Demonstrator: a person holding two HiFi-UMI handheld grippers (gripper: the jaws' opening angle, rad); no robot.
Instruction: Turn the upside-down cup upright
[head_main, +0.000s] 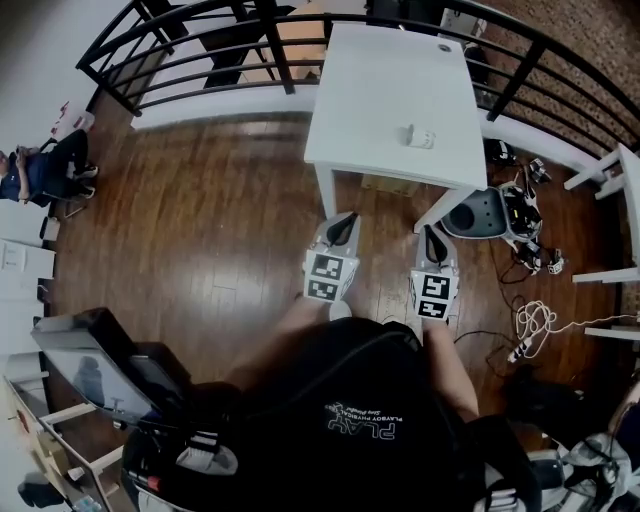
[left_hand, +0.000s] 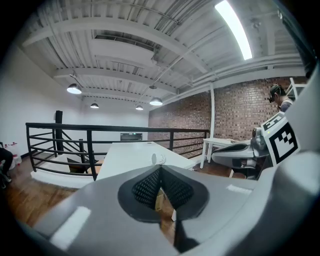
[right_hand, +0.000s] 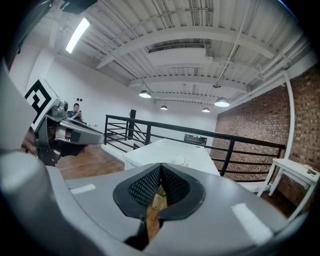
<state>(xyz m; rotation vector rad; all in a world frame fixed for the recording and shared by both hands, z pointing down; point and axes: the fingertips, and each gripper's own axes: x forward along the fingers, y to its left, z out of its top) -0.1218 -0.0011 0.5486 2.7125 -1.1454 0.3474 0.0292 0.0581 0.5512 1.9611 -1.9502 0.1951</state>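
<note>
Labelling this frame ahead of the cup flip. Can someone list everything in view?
table: 1, white, ahead of both grippers
cup: 1, white, on the table towards its near right corner
railing: 1, black, behind and beside the table
floor: 1, brown wood, under everything
cables: a tangle, white and black, on the floor at right
seated person: 1, dark clothes, far left
left gripper: 1, grey, jaws together, empty, short of the table
right gripper: 1, grey, jaws together, empty, short of the table

I read a white table (head_main: 390, 90), a dark brown plank floor (head_main: 200, 240) and a black railing (head_main: 200, 45). The cup (head_main: 421, 137) looks white, possibly translucent at this range. My grey left gripper (head_main: 348, 222) and right gripper (head_main: 430, 236) carry black-and-white square markers; their pads (left_hand: 145, 189) are black and dimpled.
</note>
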